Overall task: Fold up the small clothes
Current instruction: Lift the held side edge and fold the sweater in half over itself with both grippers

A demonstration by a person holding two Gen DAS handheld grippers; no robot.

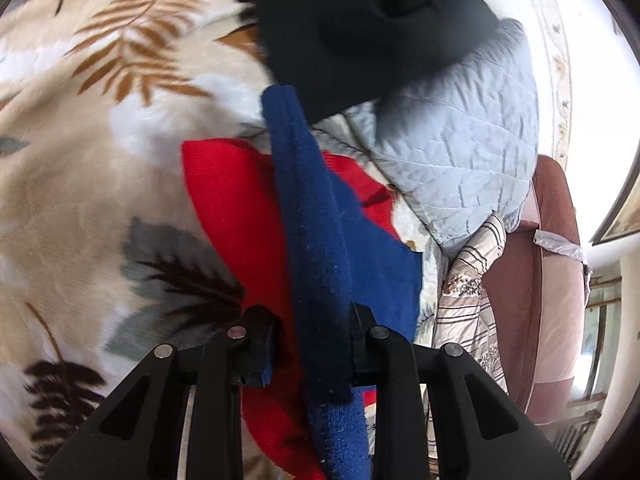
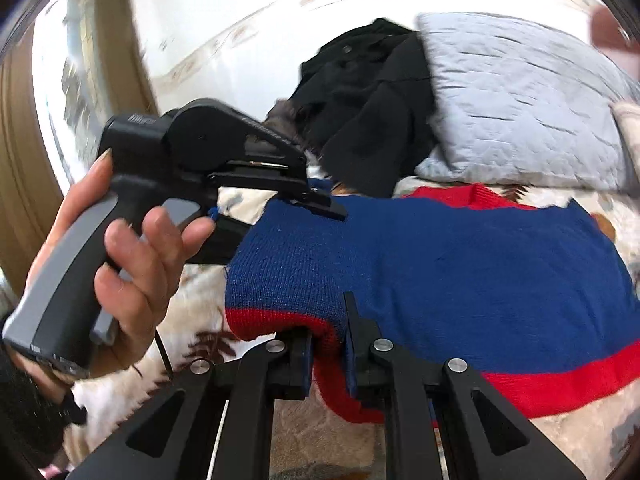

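Observation:
A small blue knit sweater with red trim point(image 2: 440, 256) lies on a leaf-patterned blanket point(image 1: 80, 200). My right gripper point(image 2: 326, 344) is shut on its near red-edged corner, lifting the fold. My left gripper point(image 1: 310, 344) is shut on a bunched blue edge of the same sweater point(image 1: 316, 208), which hangs in a ridge over the red part point(image 1: 232, 208). In the right wrist view the left gripper point(image 2: 320, 200), held in a hand point(image 2: 132, 256), pinches the sweater's far left edge.
A black garment point(image 2: 368, 108) and a pale blue quilted pillow point(image 2: 520, 96) lie at the back of the bed. A striped pillow point(image 1: 468, 280) and a pink headboard point(image 1: 548, 280) are at the right in the left wrist view.

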